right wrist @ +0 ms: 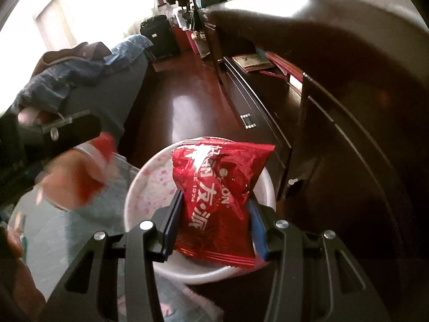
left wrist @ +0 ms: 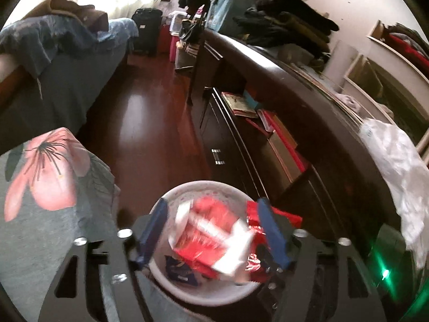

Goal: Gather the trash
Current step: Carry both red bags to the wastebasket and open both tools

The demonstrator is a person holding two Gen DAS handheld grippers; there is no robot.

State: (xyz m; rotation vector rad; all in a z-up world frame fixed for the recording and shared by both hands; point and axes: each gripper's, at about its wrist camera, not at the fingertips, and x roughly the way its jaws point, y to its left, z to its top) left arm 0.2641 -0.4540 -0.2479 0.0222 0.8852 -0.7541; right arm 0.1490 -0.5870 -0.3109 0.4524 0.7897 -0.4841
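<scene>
A white bin (left wrist: 171, 196) stands on the dark floor, also in the right wrist view (right wrist: 150, 177). In the left wrist view my left gripper (left wrist: 214, 230) is open above it, and a blurred red and white wrapper (left wrist: 211, 236) sits between the spread fingers over the bin, with other wrappers (left wrist: 179, 269) beneath. My right gripper (right wrist: 214, 222) is shut on a red foil snack packet (right wrist: 217, 196) and holds it over the bin. The left gripper shows blurred at the left of the right wrist view (right wrist: 67, 134) with the red wrapper (right wrist: 102, 161).
A dark wooden cabinet (left wrist: 308, 102) with books on its shelf (left wrist: 241, 104) runs along the right. A bed with blue bedding (left wrist: 67, 61) is at left. Floral cloth (left wrist: 48, 177) is at lower left. A white plastic bag (left wrist: 396, 166) hangs at right. A suitcase (left wrist: 146, 29) stands far back.
</scene>
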